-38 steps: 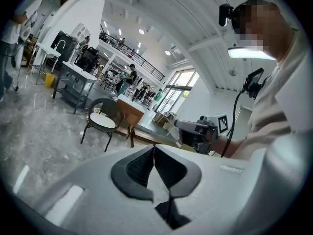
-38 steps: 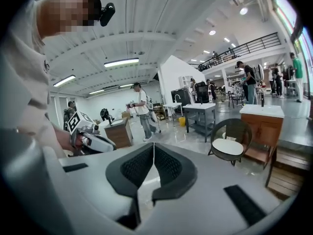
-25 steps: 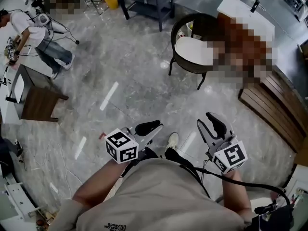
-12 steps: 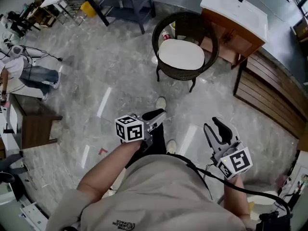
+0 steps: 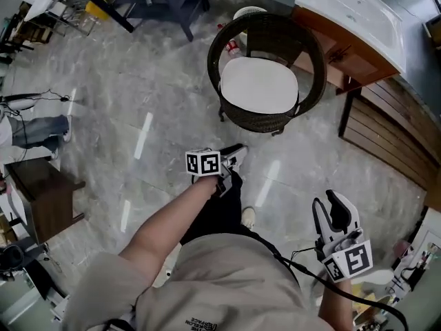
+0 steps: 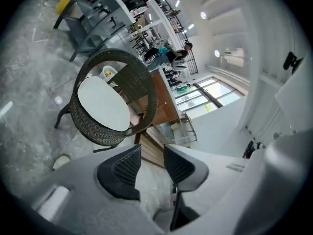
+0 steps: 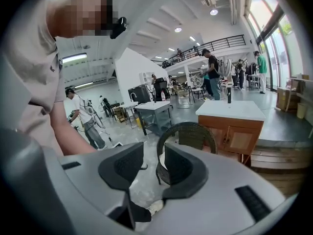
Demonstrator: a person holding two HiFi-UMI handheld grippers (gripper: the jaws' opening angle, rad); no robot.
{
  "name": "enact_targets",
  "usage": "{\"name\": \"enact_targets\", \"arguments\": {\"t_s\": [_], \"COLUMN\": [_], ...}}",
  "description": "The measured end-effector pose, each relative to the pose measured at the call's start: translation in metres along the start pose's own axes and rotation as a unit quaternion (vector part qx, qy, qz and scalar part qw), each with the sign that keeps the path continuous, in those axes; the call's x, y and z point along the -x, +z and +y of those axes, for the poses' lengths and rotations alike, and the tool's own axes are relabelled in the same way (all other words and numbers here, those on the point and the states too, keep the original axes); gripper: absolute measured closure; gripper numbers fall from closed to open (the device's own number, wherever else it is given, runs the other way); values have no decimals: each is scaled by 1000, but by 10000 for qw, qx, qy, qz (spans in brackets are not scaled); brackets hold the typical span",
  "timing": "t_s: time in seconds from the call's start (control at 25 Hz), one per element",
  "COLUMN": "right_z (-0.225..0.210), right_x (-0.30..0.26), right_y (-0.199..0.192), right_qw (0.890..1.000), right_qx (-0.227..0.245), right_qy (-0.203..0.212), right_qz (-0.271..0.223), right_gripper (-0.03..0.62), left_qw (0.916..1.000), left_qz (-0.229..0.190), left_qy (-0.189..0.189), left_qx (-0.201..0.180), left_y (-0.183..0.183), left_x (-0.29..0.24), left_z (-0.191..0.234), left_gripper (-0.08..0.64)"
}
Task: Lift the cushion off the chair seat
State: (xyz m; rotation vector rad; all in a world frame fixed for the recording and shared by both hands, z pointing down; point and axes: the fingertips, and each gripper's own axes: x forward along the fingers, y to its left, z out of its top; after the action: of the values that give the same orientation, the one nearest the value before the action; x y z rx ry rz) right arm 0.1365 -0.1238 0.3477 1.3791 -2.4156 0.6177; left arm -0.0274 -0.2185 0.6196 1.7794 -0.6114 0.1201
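Closer to wicker chair than a second ago; white cushion flat on its seat; left gripper near chair, jaws opening, empty; right gripper farther back, parted, empty; probably light, soft; pinch front edge.

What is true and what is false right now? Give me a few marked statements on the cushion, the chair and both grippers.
1. The white cushion lies on the seat of the wicker chair. True.
2. The left gripper is clamped on the cushion. False: its jaws are opening with nothing between them, and it is short of the chair.
3. The right gripper holds nothing. True: its jaws stand apart and empty.
4. The chair lies tipped over on the floor. False: it stands upright on its legs.
5. A wooden cabinet with a white top stands just beyond the chair. True.
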Motion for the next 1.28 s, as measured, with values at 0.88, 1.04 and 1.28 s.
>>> {"name": "enact_targets", "arguments": {"t_s": [0.88,1.04,1.28], "right_z": [-73,-78,-78], "right_x": [-116,-121,-123], "right_y": [-80,-90,-101], "right_qw": [9853,9834,9822], "right_qx": [-841,-949,-1105], "right_qy": [-479,-499,-469], "right_qz": [1404,1466,1444], "right_gripper": [460,468,474], "left_qw": [9704,9614,9528], "left_qz": [-380,-500,-587], "left_qy": [1194,1453,1657], "left_qx": [2063,2283,2475], "left_y": [72,79,70], "left_x": [-178,-185,-178], "left_z": [284,302,299], "left_gripper": [374,376,392]}}
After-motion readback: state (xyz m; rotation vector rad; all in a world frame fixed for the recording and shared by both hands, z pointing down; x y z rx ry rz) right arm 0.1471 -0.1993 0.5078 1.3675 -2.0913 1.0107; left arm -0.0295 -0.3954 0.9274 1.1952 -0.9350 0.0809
